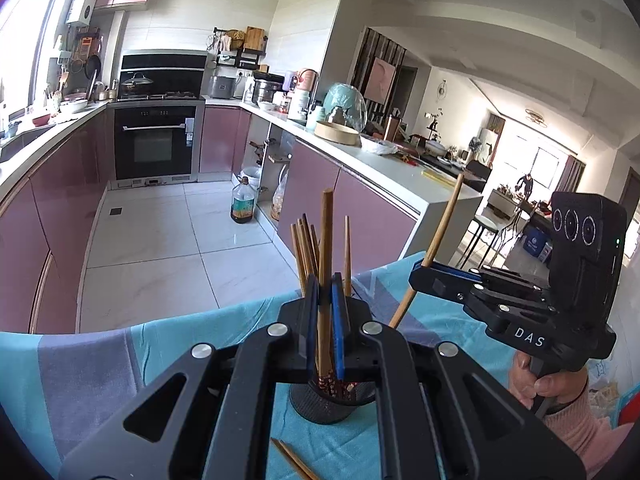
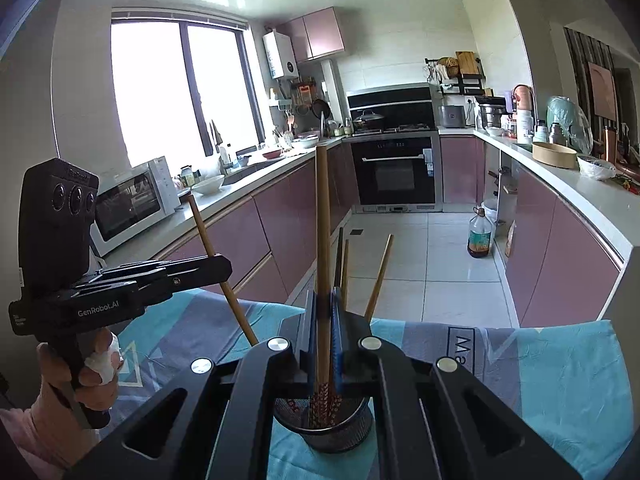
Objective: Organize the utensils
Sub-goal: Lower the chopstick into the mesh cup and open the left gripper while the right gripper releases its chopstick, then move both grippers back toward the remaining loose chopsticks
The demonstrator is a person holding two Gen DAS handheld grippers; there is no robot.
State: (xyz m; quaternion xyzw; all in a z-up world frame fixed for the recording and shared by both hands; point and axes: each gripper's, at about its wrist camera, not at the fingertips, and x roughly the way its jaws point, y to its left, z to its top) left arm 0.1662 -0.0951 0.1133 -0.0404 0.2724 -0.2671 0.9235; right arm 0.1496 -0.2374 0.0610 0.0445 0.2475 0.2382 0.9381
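Observation:
My left gripper [image 1: 325, 294] is shut on a brown chopstick [image 1: 326, 236], held upright over a black mesh holder [image 1: 324, 408] on the blue cloth. The holder has several chopsticks [image 1: 306, 248] standing in it. My right gripper [image 2: 323, 304] is shut on another brown chopstick [image 2: 322, 216], upright above the same holder [image 2: 340, 428]. In the left wrist view the right gripper [image 1: 424, 274] shows at the right, its chopstick [image 1: 440, 224] slanted. In the right wrist view the left gripper [image 2: 222, 268] shows at the left with its chopstick [image 2: 212, 248] slanted.
A blue and grey cloth [image 1: 100, 360] covers the table. Loose chopsticks [image 1: 294, 460] lie on it in front of the holder. Behind are pink kitchen cabinets [image 2: 256, 224], an oven [image 1: 154, 140], a microwave [image 2: 136, 204] and an oil bottle [image 1: 242, 204] on the floor.

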